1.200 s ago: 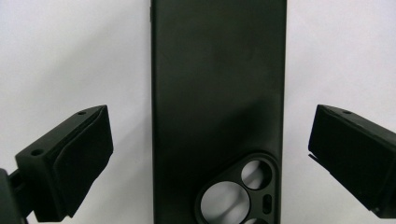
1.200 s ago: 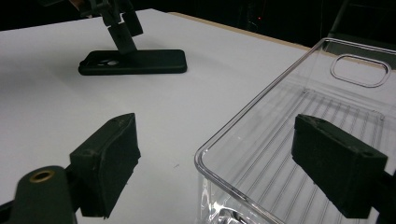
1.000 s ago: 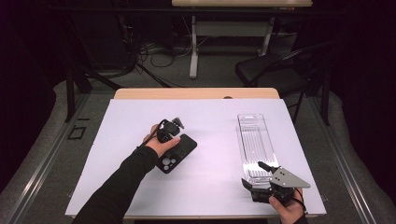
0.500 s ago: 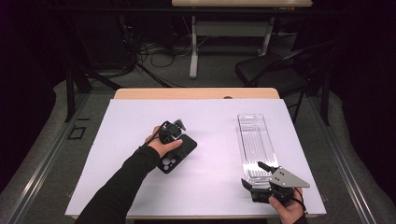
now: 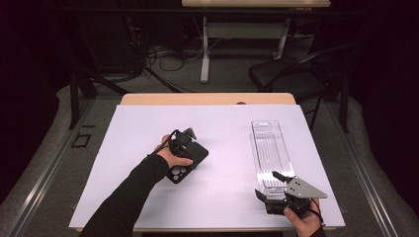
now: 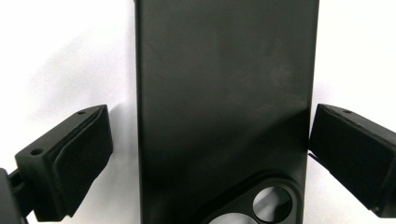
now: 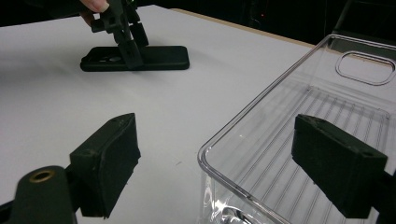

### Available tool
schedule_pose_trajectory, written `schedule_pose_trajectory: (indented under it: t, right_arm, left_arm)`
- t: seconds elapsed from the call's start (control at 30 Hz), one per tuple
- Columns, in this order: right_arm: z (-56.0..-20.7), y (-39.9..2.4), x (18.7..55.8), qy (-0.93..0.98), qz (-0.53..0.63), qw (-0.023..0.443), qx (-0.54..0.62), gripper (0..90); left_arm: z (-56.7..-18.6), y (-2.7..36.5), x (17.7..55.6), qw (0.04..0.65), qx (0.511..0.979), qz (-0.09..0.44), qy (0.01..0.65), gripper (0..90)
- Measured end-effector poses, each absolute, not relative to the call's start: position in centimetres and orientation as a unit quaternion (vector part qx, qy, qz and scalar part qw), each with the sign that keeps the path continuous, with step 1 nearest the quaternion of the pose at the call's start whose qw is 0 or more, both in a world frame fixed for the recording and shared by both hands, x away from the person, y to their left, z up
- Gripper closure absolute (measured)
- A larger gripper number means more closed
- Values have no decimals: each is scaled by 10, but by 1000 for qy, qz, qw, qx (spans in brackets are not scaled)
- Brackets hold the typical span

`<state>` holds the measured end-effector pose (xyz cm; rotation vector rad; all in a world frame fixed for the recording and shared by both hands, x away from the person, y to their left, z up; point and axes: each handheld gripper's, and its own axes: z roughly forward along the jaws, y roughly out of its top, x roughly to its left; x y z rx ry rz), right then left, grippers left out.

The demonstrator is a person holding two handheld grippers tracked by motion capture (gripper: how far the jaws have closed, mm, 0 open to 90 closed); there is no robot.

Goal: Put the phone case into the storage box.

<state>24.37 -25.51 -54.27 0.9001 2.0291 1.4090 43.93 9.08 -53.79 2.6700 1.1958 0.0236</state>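
Phone case (image 6: pixel 224 107), lower end cropped, between left gripper (image 6: pixel 210 154) jaws.

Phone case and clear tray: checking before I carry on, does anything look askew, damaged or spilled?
Nothing stands out. The phone case lies flat on the table, unmarked, between the open left gripper. The clear tray sits upright, empty.

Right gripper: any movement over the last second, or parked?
No. In the high view the right gripper sits at the near end of the clear tray, same spot against the table's front edge as in both earlier frames. Jaws stand open.
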Motion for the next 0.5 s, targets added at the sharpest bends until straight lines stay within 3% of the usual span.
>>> schedule_pose_trajectory:
  t: [0.5]
  right_arm:
    - [-543, -254, 244, 749, 517, 251, 331, 142]
  left_arm:
    - [-539, 88, 439, 91, 912, 12, 399, 15]
